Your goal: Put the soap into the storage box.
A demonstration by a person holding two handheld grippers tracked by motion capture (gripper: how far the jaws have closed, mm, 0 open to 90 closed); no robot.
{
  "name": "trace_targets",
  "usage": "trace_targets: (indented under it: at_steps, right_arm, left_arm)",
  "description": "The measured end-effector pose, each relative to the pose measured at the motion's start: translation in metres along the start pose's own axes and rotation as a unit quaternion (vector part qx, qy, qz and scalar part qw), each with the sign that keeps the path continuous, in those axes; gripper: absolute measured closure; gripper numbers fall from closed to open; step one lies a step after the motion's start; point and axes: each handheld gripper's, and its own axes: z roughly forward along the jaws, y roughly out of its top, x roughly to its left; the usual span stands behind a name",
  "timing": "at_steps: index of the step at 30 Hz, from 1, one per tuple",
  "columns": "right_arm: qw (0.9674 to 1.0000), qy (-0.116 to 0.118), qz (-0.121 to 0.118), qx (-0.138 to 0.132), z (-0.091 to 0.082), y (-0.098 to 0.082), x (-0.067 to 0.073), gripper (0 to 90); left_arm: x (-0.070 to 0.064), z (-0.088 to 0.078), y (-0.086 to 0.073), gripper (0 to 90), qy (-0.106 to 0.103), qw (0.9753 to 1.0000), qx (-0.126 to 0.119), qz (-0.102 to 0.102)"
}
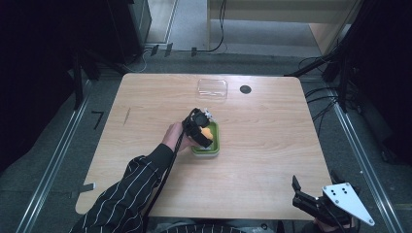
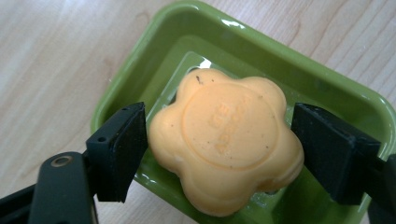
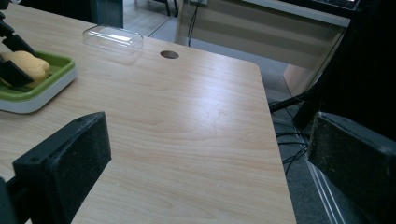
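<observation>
An orange flower-shaped soap [image 2: 224, 144] lies in a green dish [image 2: 121, 88] near the middle of the table. My left gripper [image 2: 219, 135] reaches down over the dish [image 1: 214, 150], and its black jaws stand on either side of the soap [image 1: 208, 132] without pressing on it. A hand in a striped sleeve holds this gripper [image 1: 206, 136]. My right gripper [image 1: 297, 191] hovers off the table's front right corner, and its jaws [image 3: 210, 140] are wide apart with nothing between them. From there the soap [image 3: 23, 65] and dish [image 3: 46, 84] show far to the left.
A clear plastic lid [image 1: 212, 89] rests near the table's far edge, with a dark round cable hole [image 1: 245, 89] just right of it. Bare wood stretches between the dish and the right gripper. Cables and dark stands flank the table.
</observation>
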Motion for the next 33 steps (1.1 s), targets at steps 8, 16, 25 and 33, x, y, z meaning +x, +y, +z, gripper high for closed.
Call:
trace_targets:
  at_steps: [8,16,25,33]
  right_arm:
    - [1.0,0.0,0.0,0.0,0.0,0.0,0.0,0.0]
    - [1.0,0.0,0.0,0.0,0.0,0.0,0.0,0.0]
    - [1.0,0.001,-0.001,0.0,0.001,0.0,0.0,0.0]
    - [1.0,0.001,0.001,-0.001,0.001,0.0,0.0,0.0]
  left_arm:
    - [-0.002,0.002,0.002,24.2,0.003,0.9999,0.008,0.013]
    - [-0.004,0.002,0.002,26.6,0.01,0.9997,0.005,0.023]
    - [-0.005,0.004,0.001,26.8,0.005,0.999,-0.042,0.016]
    - [-0.006,0.009,0.002,26.8,0.003,0.9993,-0.03,0.022]
